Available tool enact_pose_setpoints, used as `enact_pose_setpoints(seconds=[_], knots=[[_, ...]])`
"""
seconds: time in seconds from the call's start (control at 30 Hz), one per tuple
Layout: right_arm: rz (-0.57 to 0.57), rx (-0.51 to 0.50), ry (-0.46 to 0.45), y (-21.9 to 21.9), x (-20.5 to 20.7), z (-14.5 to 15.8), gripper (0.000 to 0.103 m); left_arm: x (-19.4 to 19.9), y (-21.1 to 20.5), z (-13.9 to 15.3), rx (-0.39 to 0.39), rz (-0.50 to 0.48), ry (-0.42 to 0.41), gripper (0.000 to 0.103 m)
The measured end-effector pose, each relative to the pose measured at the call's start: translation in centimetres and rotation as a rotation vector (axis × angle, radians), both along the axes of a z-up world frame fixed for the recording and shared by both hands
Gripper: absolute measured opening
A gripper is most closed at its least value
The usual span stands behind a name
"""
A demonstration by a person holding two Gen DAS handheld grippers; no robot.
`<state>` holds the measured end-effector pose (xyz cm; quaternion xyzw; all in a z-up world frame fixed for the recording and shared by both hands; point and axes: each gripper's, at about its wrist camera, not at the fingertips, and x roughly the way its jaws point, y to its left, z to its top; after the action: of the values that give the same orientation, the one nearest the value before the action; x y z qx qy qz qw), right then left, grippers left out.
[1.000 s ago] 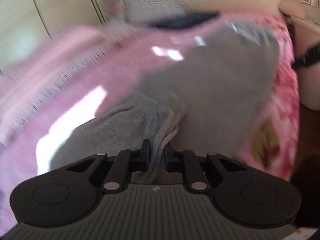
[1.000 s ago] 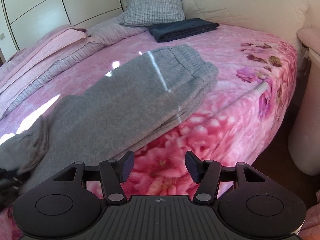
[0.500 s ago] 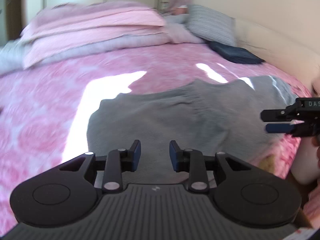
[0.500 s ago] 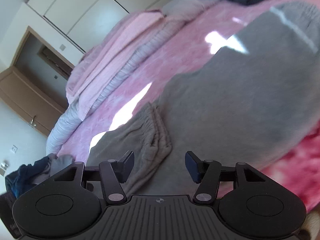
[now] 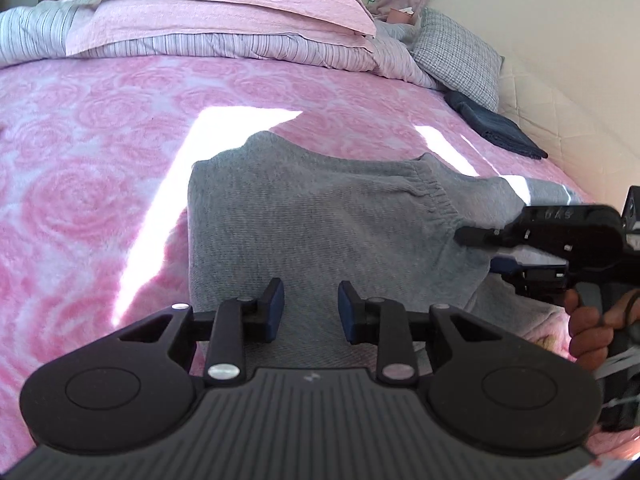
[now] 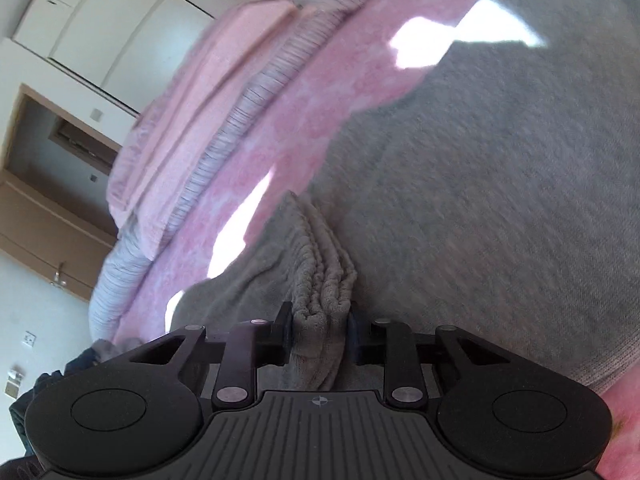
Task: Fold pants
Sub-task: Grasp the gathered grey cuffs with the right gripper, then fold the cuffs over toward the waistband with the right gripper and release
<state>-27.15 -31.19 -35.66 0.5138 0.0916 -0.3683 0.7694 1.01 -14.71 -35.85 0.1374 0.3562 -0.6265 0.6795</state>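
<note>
- The grey pants (image 5: 320,216) lie folded over on the pink rose-patterned bedspread (image 5: 88,184), near the bed's close edge, with the gathered elastic cuff band (image 5: 436,196) resting on top of the folded layers.
- The left gripper (image 5: 311,312) hangs just above the near part of the pants; its blue-padded jaws stand a little way apart, with only flat grey cloth showing beyond the gap and nothing pinched between them.
- In the left wrist view the right gripper (image 5: 480,248) comes in from the right edge, with a hand (image 5: 592,332) around its handle, and its tips reach the side of the pants just below the cuff band.
- In the right wrist view the right gripper (image 6: 319,332) has a thick bunch of ribbed grey fabric (image 6: 320,304) squeezed between its pads; the jaws have just been closing, and they now press on the cloth from both sides.
- The rest of the pants (image 6: 500,184) spreads up and to the right of that gripper and fills much of its view.
- Beyond the pants, a stack of pink and striped bedding (image 5: 224,20) lies along the far side of the bed.
- A checked pillow (image 5: 460,60) and a folded dark blue garment (image 5: 496,128) lie near the headboard, well apart from the pants.
- A patch of bright sunlight (image 5: 172,208) falls on the bedspread just left of the pants.
</note>
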Motion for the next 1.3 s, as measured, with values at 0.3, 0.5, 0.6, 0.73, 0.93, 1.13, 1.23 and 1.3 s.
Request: enact_pose_setpoints(seconds=[0.3,0.5,0.6,0.73,0.93,1.13,1.23,1.3], knots=[[-0.100,-0.303,0.183,3.1,-3.7,4.3,0.022,-1.1,-0.2,2.6,-0.074,-0.069,-0.032,0.022],[-0.190,-0.060,0.109,1.7,-5.8,0.4,0.022,-2.2,-1.3,0.1,0.012,-0.073,-0.029,0.020],[-0.183,-0.136,0.147,2.1,-5.1,2.3,0.022,-1.7,-1.2,0.5,0.009,-0.062,-0.017,0.020],[-0.105,-0.081,0.327,1.5,-3.6,0.4,0.027,-0.9,-2.0,0.6,0.035,-0.044,-0.042,0.019],[-0.151,-0.340,0.449,1.5,-3.1,4.8,0.037,0.4,-3.5,2.5,0.003,-0.012,-0.091,0.018],[0.058,-0.474,0.489,-1.6,1.7,3.6,0.024,1.4,-8.4,3.1,-0.015,0.017,-0.127,0.017],[0.119,-0.471,0.598,-3.1,3.6,0.5,0.014,0.9,-10.9,1.6,0.006,0.006,-0.161,0.016],[0.142,-0.461,0.656,-4.3,4.2,-2.0,0.014,0.9,-12.3,-0.4,0.060,0.013,-0.187,0.015]])
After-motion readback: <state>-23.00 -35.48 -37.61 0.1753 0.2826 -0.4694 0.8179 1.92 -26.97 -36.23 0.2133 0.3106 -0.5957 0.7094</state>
